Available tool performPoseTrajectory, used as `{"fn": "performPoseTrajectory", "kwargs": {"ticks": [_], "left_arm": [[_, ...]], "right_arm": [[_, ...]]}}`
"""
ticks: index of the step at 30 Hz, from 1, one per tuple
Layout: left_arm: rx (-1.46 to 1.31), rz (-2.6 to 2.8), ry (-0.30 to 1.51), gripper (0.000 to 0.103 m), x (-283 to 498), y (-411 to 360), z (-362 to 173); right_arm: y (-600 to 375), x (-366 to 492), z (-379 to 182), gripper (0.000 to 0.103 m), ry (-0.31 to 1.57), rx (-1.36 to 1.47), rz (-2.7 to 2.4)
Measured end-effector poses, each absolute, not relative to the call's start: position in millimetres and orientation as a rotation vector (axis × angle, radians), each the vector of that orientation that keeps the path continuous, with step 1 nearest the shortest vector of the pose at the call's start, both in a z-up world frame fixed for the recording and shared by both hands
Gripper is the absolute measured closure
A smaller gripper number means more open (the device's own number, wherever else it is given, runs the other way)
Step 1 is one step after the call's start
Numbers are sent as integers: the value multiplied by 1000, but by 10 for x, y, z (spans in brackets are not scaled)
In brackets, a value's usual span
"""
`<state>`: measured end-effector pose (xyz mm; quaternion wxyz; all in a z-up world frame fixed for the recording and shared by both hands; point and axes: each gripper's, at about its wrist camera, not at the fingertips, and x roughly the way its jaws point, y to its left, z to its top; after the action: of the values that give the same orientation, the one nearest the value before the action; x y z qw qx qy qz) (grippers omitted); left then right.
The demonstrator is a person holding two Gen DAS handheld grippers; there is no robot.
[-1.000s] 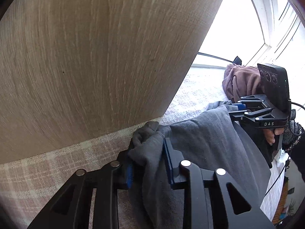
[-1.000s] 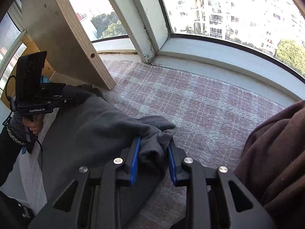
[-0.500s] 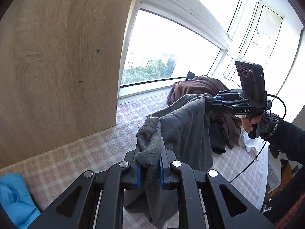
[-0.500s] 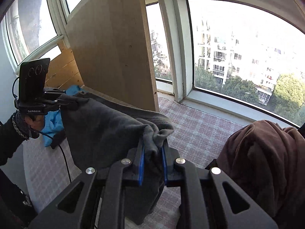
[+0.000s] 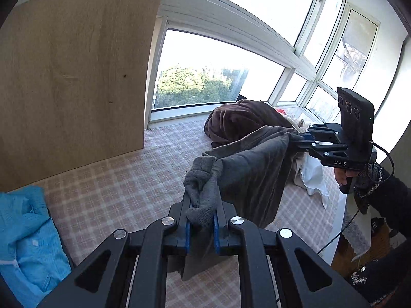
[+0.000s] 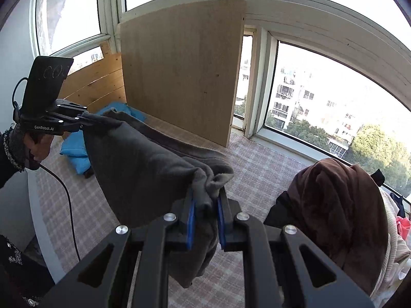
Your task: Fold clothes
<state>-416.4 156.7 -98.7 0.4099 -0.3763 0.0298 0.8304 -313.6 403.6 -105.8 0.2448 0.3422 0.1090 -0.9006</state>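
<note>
A dark grey garment [image 5: 254, 169] hangs in the air above the plaid-covered surface [image 5: 123, 179], stretched between both grippers. My left gripper [image 5: 201, 220] is shut on one bunched corner of it. My right gripper [image 6: 205, 213] is shut on the opposite bunched corner of the grey garment [image 6: 143, 169]. In the left wrist view the right gripper [image 5: 305, 138] shows at the far right, held by a hand. In the right wrist view the left gripper [image 6: 82, 122] shows at the far left. The cloth sags between them, its lower edge hanging free.
A tall wooden panel [image 5: 72, 77] stands at the back, in front of the windows. A folded blue garment [image 5: 28, 238] lies at the left. A pile with a brown garment [image 6: 339, 210] on top, plus pink and white cloth, sits at the right. A cable [image 6: 69, 205] trails from the left gripper.
Both grippers have risen with the grey garment, lifting it off the plaid surface. The left jaws, a little apart around the cloth a second ago, have closed tight on it.
</note>
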Motion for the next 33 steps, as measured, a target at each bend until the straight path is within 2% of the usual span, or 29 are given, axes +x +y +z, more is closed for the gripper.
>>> {"fn": "performPoseTrajectory", "kwargs": {"ticks": [4, 5, 6, 7, 8, 9, 11, 13, 16, 19, 24, 28, 33], "left_arm": [[-869, 2089, 130, 92, -3677, 1453, -928], [-876, 2067, 130, 91, -3498, 1396, -996], [-883, 2045, 129, 90, -3319, 1340, -1064], [-898, 2024, 126, 86, -3142, 1280, -1139], [-961, 2003, 106, 80, -2984, 1206, -1264], [-1023, 1980, 86, 76, -2826, 1131, -1389], [-1147, 1930, 46, 78, -2511, 982, -1639], [-1269, 1876, 5, 78, -2195, 833, -1890], [-1434, 1791, -50, 78, -1739, 622, -2240], [-1368, 1846, 34, 74, -1856, 811, -2232], [-1296, 1924, 158, 68, -2159, 1197, -2354], [-1288, 1964, 250, 68, -2310, 1410, -2532], [-1295, 1983, 317, 67, -2177, 1427, -2638]], "right_arm": [[4015, -2595, -960, 89, 386, 828, -2515], [4023, -2391, -994, 87, 410, 813, -2520], [4046, -2171, -1087, 81, 412, 834, -2517], [4081, -1955, -1232, 70, 379, 903, -2498], [4109, -1737, -1418, 63, 337, 1008, -2447], [4131, -1507, -1619, 60, 318, 1119, -2405], [4171, -1038, -2026, 60, 296, 1336, -2324], [4325, -695, -2207, 60, 138, 1474, -2280], [4553, -530, -2123, 60, -158, 1491, -2296], [4650, -769, -2050, 57, -298, 1440, -2364], [4476, -1306, -2375, 57, -296, 1492, -2413], [4283, -1330, -2502, 57, -156, 1529, -2432], [4006, -1133, -2327, 57, 69, 1414, -2439]]}}
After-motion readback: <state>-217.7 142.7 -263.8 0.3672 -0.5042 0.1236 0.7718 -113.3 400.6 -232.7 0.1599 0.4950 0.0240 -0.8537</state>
